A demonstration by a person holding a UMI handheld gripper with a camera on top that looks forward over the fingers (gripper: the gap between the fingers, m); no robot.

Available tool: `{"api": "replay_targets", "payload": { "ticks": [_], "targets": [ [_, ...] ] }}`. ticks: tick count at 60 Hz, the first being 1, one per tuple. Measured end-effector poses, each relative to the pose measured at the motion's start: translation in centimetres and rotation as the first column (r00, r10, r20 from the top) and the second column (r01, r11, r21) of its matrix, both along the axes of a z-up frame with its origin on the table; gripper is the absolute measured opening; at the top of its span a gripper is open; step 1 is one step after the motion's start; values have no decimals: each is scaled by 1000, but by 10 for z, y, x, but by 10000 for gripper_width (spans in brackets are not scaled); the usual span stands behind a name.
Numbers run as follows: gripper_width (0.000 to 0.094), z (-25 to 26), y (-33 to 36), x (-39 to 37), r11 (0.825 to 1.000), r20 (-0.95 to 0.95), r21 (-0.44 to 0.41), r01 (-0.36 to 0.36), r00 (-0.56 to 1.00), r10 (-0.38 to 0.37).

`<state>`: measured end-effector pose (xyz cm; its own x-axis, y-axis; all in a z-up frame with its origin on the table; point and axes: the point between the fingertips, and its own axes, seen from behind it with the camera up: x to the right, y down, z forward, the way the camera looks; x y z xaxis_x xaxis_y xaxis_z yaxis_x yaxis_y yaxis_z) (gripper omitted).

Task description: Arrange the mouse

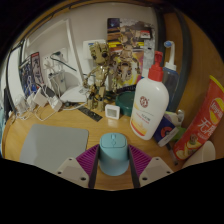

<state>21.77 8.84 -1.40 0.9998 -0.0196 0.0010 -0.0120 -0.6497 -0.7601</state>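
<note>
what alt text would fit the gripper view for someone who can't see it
A blue-grey mouse sits between the gripper's purple-padded fingers on a wooden desk, with a grey mouse pad beside it. Beyond it stand a white pump bottle and tangled cables.

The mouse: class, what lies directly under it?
The mouse sits between the claw fingers, apparently over the wooden desk; the surface directly beneath is covered.

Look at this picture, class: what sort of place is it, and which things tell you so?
Probably a cluttered home or office desk: a wooden desk carries a grey mouse pad, tangled cables and a pump bottle. A blue mouse sits between the gripper fingers.
</note>
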Motion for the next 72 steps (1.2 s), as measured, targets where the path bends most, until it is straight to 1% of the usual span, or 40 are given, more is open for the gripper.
{"api": "replay_targets", "payload": {
  "ticks": [7, 8, 11, 12, 13, 15, 19, 24, 26, 28, 31, 34, 38, 45, 47, 50, 54, 60, 72],
  "targets": [
    [456, -1, -1, -1, 1000, 14, -5, 6, 1000, -6],
    [424, -1, -1, -1, 1000, 15, -7, 6, 1000, -6],
    [377, -2, -2, -1, 1000, 11, -14, 11, 1000, -11],
    [394, -2, -2, -1, 1000, 8, -15, 13, 1000, -13],
    [334, -2, -2, -1, 1000, 5, -14, 20, 1000, -20],
    [311, -1, -2, 0, 999, 6, -15, 30, 1000, -30],
    [304, -2, -2, 0, 999, 11, -24, 36, 999, -36],
    [305, 0, -3, 6, 997, 19, -28, 67, 998, -66],
    [305, 2, -4, 9, 996, 23, -29, 90, 996, -89],
    [303, 8, -4, 5, 995, 6, -30, 90, 996, -90],
    [303, 28, -2, 5, 993, -6, 1, 115, 993, -115],
    [306, 59, 1, 2, 993, 15, 52, 110, 994, -111],
    [305, 108, 7, -13, 986, 3, 121, 113, 993, -114],
    [305, 181, 7, -54, 971, -2, 226, 80, 997, -82],
    [305, 194, 5, -72, 967, -2, 246, 69, 997, -71],
    [305, 204, 3, -95, 966, -11, 255, 45, 999, -44],
    [304, 204, -1, -128, 967, -6, 256, 12, 1000, -10],
    [305, 183, -4, -169, 975, -14, 223, -19, 1000, 23],
    [305, 101, -13, -208, 994, -4, 102, -45, 999, 46]
  ]
}}
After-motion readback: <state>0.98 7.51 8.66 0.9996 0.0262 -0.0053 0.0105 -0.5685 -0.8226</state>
